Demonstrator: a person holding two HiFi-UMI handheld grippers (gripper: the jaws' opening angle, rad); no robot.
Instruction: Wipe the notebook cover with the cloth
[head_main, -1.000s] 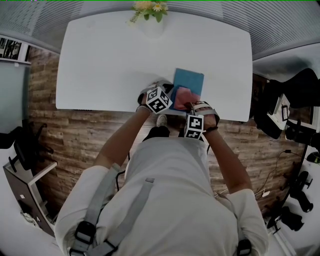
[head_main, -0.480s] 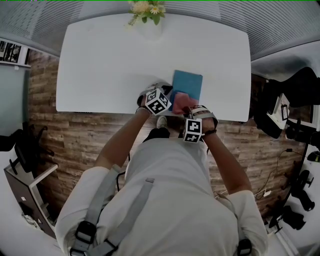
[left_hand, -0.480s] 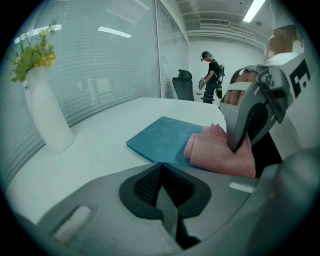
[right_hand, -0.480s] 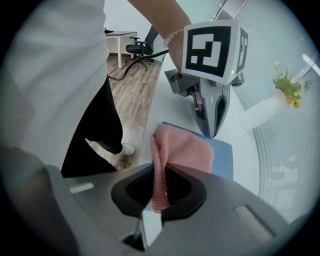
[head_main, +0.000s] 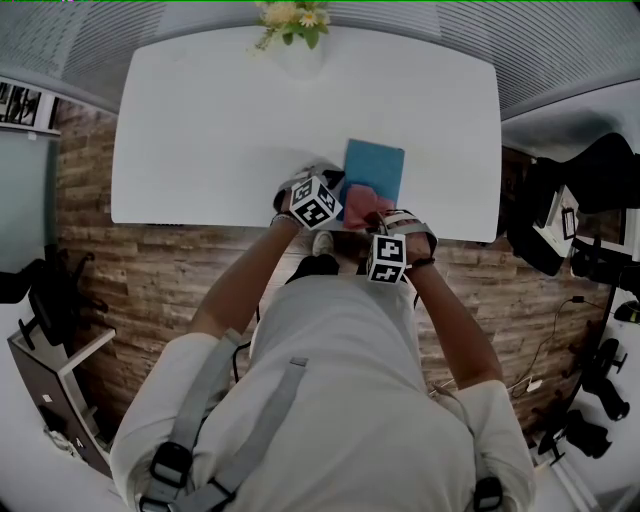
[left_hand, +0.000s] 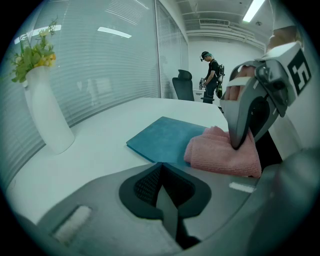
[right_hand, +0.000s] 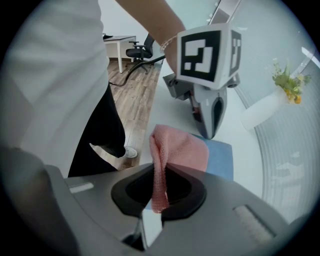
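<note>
Holding pink cloth (right_hand: 181, 146) on blue notebook (head_main: 381, 166).
Pinching cloth's edge in right tool (right_hand: 157, 201), over notebook's near end at bench (head_main: 220, 130) front edge; left tool (left_hand: 164, 187) pressed together, empty, beside notebook's left corner.

We take this for an office: a blind-covered glass partition (left_hand: 115, 60) at the upper left of the left gripper view, a swivel chair (left_hand: 183, 84) at top center, a ceiling strip light (left_hand: 254, 9) at upper right.
</note>
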